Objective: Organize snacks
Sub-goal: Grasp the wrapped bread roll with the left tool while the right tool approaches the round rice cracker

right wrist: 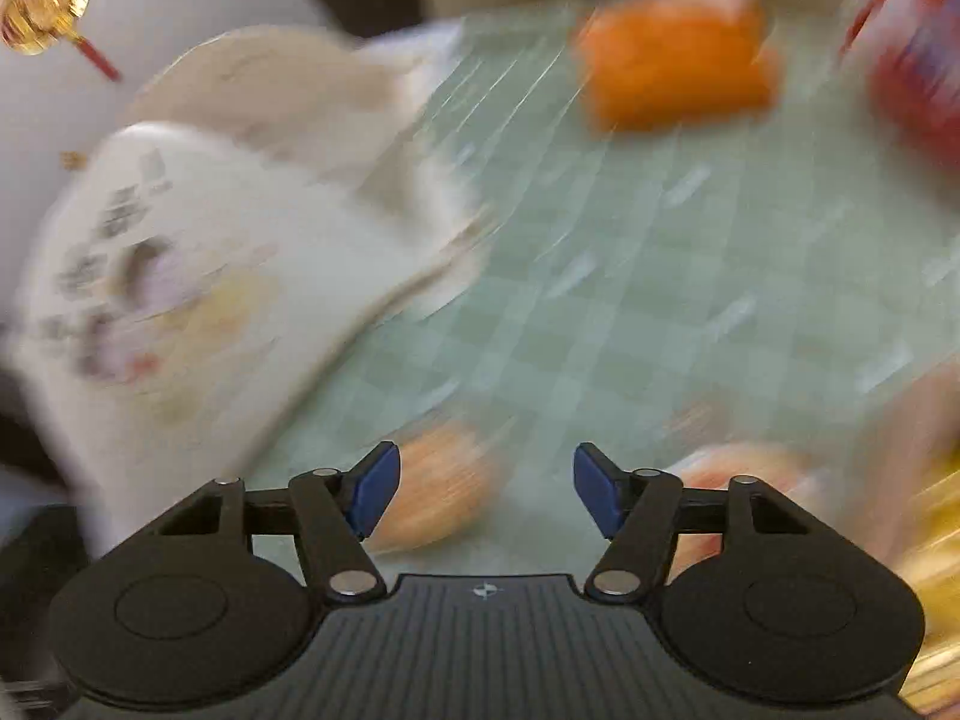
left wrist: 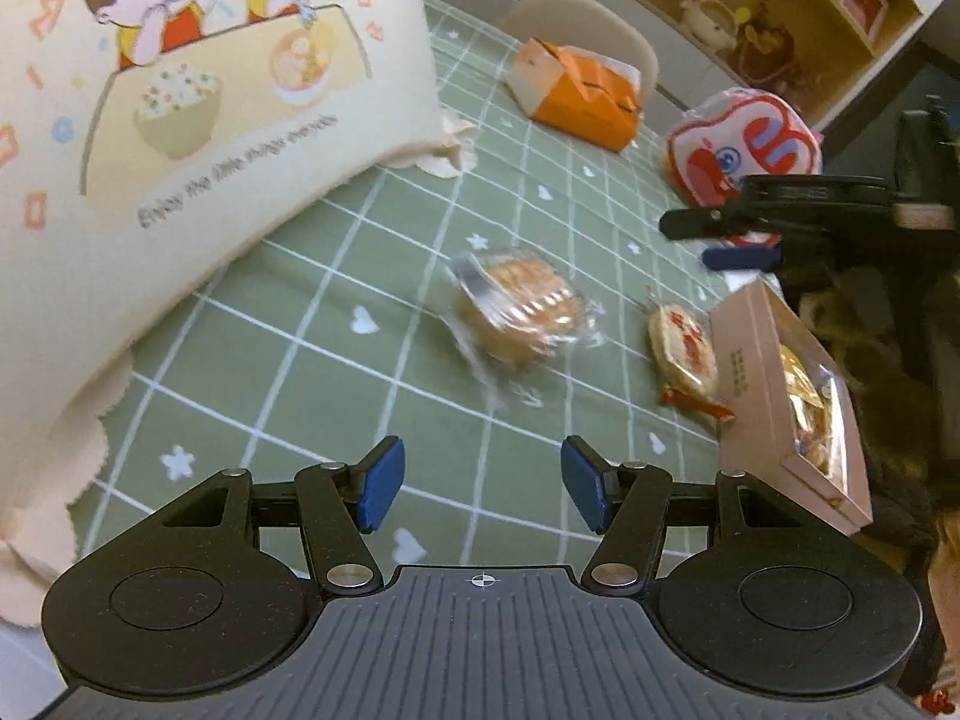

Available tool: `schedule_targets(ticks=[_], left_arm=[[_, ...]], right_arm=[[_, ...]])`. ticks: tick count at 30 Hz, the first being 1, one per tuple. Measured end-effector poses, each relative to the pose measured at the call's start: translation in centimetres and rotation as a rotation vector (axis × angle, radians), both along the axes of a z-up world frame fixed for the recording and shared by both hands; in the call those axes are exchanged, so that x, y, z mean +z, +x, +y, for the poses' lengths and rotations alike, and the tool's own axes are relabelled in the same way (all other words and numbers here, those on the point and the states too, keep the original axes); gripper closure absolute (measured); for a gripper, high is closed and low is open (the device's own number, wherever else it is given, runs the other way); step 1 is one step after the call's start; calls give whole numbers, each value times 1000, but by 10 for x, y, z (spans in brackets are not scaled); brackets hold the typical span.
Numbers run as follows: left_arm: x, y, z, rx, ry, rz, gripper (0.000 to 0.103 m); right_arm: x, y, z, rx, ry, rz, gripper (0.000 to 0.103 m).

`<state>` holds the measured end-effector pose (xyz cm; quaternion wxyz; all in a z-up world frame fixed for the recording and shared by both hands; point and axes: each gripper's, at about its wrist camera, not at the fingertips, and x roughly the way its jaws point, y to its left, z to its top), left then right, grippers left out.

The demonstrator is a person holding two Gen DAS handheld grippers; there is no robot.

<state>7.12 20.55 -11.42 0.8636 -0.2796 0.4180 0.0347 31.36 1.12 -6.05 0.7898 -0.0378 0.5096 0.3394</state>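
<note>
A clear-wrapped pack of round biscuits (left wrist: 516, 312) lies on the green checked tablecloth (left wrist: 336, 360), blurred, ahead of my open, empty left gripper (left wrist: 480, 489). A second wrapped biscuit with a red print (left wrist: 684, 351) leans against a pink box (left wrist: 780, 396) holding gold-wrapped snacks at the right. My right gripper (right wrist: 483, 492) is open and empty; its view is motion-blurred, with an orange-toned snack (right wrist: 438, 492) just beyond its left finger. The right gripper also shows in the left wrist view (left wrist: 720, 240) above the pink box.
A large cream cartoon-printed bag (left wrist: 180, 120) stands at the left. An orange carton (left wrist: 582, 90) and a red-and-white snack bag (left wrist: 744, 144) sit at the far side. A chair and a shelf with toys are behind the table.
</note>
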Motion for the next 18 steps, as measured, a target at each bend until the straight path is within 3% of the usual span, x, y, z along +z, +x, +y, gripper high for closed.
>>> schedule_targets(ticks=[2,3,8,9,10,11,13,18], left_arm=[[1,0,-5,-22,0,-7,39],[2,0,-8,-32,1,-11,39],[3,-5,-6,-27,8,-12,39],[3,-6,-3,-13,11,-9,39],[3,-7,0,-2,15,-9,39],[4,-7,4,11,20,-8,39],[5,-3,10,24,44,-6,40],[23,27,13,-30,156,-56,40]], right_arm=[[-1,11,-7,-81,-127,-132,32],[-7,18,-9,-100,-177,-152,32],[-51,37,-8,-119,-289,-85,32],[-54,34,-9,-126,-305,-112,32],[-55,29,-7,-127,-324,-127,35],[-53,25,-4,-112,-326,-131,57],[-49,16,-3,-36,-277,-51,71],[-47,-40,-2,81,-229,29,72]])
